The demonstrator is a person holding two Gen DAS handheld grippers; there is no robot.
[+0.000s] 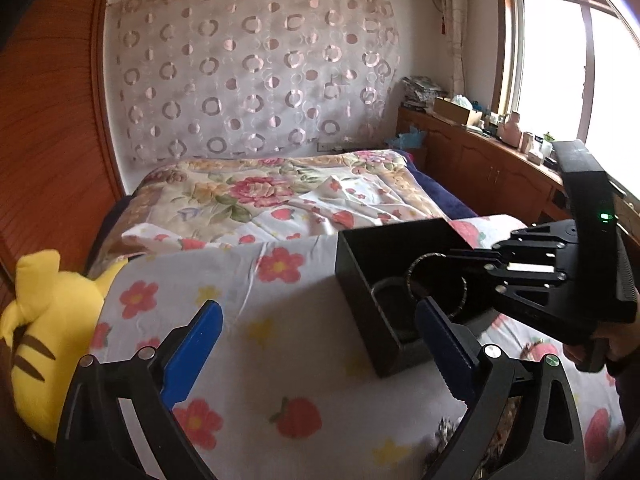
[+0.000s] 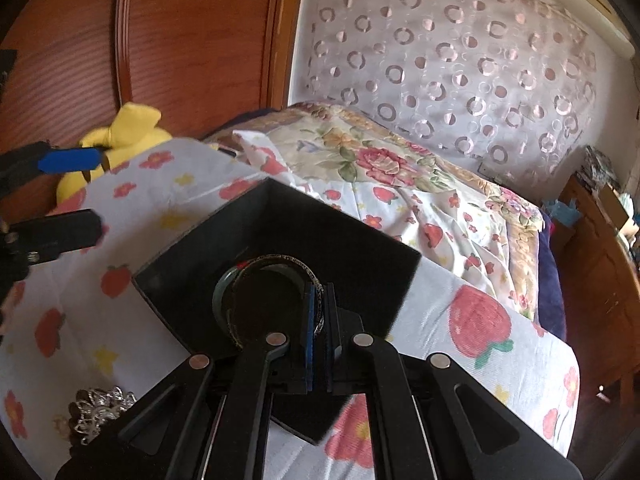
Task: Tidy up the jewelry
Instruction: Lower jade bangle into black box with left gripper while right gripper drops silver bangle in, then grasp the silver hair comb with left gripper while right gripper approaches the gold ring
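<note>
A black open box stands on a flower-print cloth; it also shows in the right wrist view. My right gripper is shut on a dark patterned bangle and holds it over the box; the bangle shows in the left wrist view too. A pale green bangle lies inside the box. My left gripper is open and empty, low in front of the box. A silver jewelry piece lies on the cloth at the near left.
A yellow plush toy lies at the cloth's left edge by a wooden headboard. A floral quilt covers the bed behind. A wooden cabinet with clutter runs along the window at the right.
</note>
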